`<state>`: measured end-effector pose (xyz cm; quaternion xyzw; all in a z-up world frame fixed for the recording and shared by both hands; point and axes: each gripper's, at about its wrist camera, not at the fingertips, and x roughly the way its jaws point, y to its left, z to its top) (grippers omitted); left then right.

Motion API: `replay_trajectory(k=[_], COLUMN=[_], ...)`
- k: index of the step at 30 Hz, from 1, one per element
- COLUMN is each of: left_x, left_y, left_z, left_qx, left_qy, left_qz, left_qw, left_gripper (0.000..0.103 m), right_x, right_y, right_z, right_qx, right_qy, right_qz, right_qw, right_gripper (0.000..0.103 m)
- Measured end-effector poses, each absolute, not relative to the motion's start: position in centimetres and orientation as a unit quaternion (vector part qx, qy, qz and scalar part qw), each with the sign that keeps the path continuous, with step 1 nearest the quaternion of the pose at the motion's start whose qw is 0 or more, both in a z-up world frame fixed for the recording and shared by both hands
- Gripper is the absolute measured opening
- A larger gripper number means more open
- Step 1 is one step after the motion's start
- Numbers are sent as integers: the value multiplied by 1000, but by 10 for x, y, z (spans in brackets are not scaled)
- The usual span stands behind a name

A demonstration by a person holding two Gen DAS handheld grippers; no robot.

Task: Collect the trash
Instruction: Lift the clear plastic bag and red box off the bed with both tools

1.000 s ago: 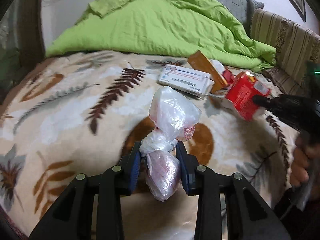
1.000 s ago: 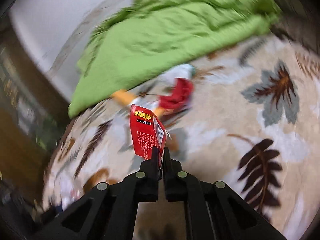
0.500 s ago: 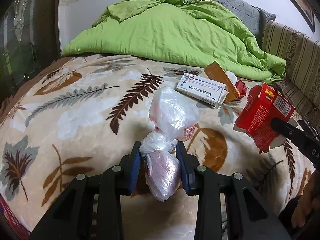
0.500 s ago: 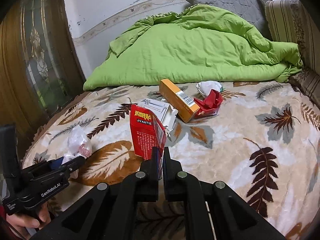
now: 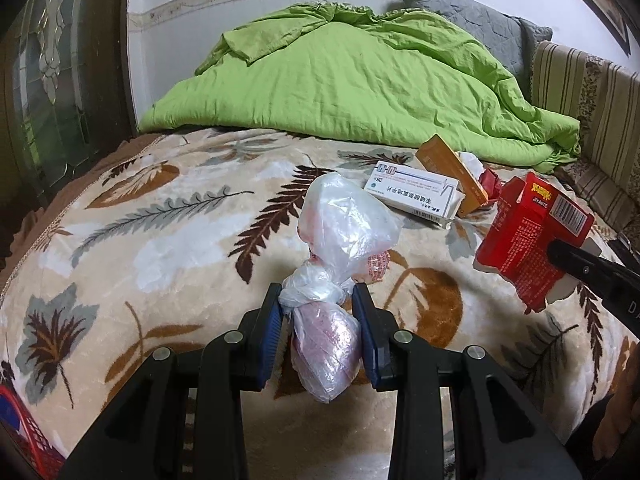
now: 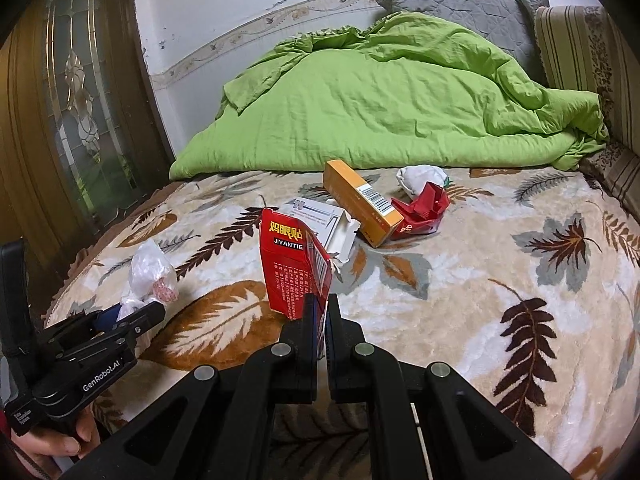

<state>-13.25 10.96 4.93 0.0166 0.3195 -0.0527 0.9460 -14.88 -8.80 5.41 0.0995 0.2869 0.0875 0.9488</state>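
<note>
Right wrist view: a rumpled green quilt (image 6: pixel 384 96) covers the far bed; a white carton (image 6: pixel 320 220) lies half hidden behind the red cardboard box (image 6: pixel 294 264) clamped in the right gripper (image 6: pixel 319 316) jaws. Left gripper (image 5: pixel 316 320) jaws pinch a knotted clear plastic bag (image 5: pixel 336 248) at its neck.

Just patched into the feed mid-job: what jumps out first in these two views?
The big bright green quilt heaped at the far end of the bed dominates both views. Up close, the left gripper is shut on a knotted clear plastic bag, and the right gripper is shut on a red JIYANTIE box. On the leaf-print blanket beyond them lie a white box, an orange box and an opened red box.
</note>
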Motion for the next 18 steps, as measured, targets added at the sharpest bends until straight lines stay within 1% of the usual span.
replay_trajectory(k=[18], left_x=[-132], left_y=[106], left_z=[49], left_qx=[23], left_qy=[321], left_qz=[-55], left_qw=[945], left_gripper=[34], right_x=[-147], right_y=[-80], right_z=[53], right_qx=[94], right_qy=[289], right_qz=[99], right_qw=[948], right_gripper=[4])
